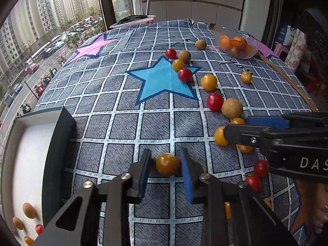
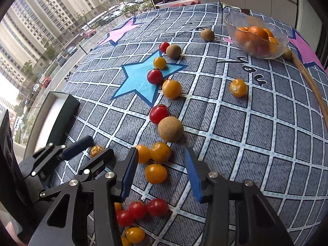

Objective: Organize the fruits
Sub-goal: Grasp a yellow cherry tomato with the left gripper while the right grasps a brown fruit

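Jaws flank round yellow tomato (image 1: pixel 168 164), stem upward

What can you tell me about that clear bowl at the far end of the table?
The clear bowl looks like thin glass or plastic with a wavy, uneven rim. It sits upright on the checked cloth at the far right of the table, close to its wooden edge. Several oranges are piled inside, seen through the wall. A brown round fruit lies right beside it, whether touching I cannot tell. Neither pair of tongs is near it.

Left gripper (image 1: pixel 166 169) jaws partly closed; right gripper (image 2: pixel 162 169) jaws spread wide.
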`<state>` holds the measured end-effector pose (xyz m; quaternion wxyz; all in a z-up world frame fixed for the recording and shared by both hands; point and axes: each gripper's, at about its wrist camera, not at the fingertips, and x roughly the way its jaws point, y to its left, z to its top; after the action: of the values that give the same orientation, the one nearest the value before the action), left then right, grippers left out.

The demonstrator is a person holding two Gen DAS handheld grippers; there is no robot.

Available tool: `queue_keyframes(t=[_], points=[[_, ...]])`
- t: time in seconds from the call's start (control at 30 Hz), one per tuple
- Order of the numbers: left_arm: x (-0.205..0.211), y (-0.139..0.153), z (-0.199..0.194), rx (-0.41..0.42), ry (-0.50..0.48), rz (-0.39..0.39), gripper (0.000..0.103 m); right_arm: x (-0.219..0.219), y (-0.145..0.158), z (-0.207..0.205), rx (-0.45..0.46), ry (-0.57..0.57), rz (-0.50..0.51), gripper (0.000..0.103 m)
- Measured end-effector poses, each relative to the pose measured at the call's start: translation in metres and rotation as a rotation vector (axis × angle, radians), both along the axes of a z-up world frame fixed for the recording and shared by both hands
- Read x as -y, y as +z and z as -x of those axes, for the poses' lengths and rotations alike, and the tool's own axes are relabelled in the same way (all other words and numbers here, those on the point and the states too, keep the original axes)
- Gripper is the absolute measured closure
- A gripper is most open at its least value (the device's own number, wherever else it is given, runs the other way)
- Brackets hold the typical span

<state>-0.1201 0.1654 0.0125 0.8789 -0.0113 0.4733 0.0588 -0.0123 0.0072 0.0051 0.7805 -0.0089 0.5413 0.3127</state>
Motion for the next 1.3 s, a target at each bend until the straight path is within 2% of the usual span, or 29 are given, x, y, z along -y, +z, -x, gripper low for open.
queue_keyframes(t=[0.1,0.27,0.37,0.53,0.67,0.83,0.9,0.93,0.97,1.0,1.3], points=[[0.0,0.0,0.004,-0.001,-0.001,-0.008,0.079,0.001,-0.001,0.003,-0.028,0.01,-0.024,0.062],[-0.01,0.0,0.015,-0.002,0.018,0.018,0.079,0.017,0.001,0.015,0.031,-0.006,0.009,0.062],[-0.012,0.0,0.016,0.0,0.021,0.017,0.079,0.024,0.001,0.011,0.015,-0.008,-0.007,0.062],[-0.012,0.0,0.018,0.002,0.027,0.009,0.079,0.007,0.001,0.005,0.01,0.003,-0.009,0.062],[-0.015,0.0,0.018,0.001,0.033,0.021,0.079,0.008,0.007,-0.004,0.013,-0.054,-0.038,0.062],[-0.015,0.0,0.018,0.006,0.037,0.021,0.079,-0.005,-0.001,-0.017,0.013,-0.052,0.012,0.063],[-0.015,-0.001,0.018,0.008,0.038,0.022,0.079,-0.01,-0.001,-0.019,0.04,-0.054,0.031,0.063],[-0.015,-0.001,0.018,0.01,0.038,0.022,0.079,-0.013,-0.001,-0.02,0.041,-0.055,0.042,0.066],[-0.015,-0.001,0.018,0.011,0.037,0.021,0.079,-0.014,-0.001,-0.019,0.048,-0.057,0.059,0.074],[-0.015,-0.001,0.019,0.013,0.035,0.021,0.079,-0.014,-0.001,-0.019,0.052,-0.056,0.061,0.074],[-0.016,0.003,0.032,0.022,0.033,0.078,0.079,0.018,0.008,-0.003,0.034,-0.082,-0.009,0.074]])
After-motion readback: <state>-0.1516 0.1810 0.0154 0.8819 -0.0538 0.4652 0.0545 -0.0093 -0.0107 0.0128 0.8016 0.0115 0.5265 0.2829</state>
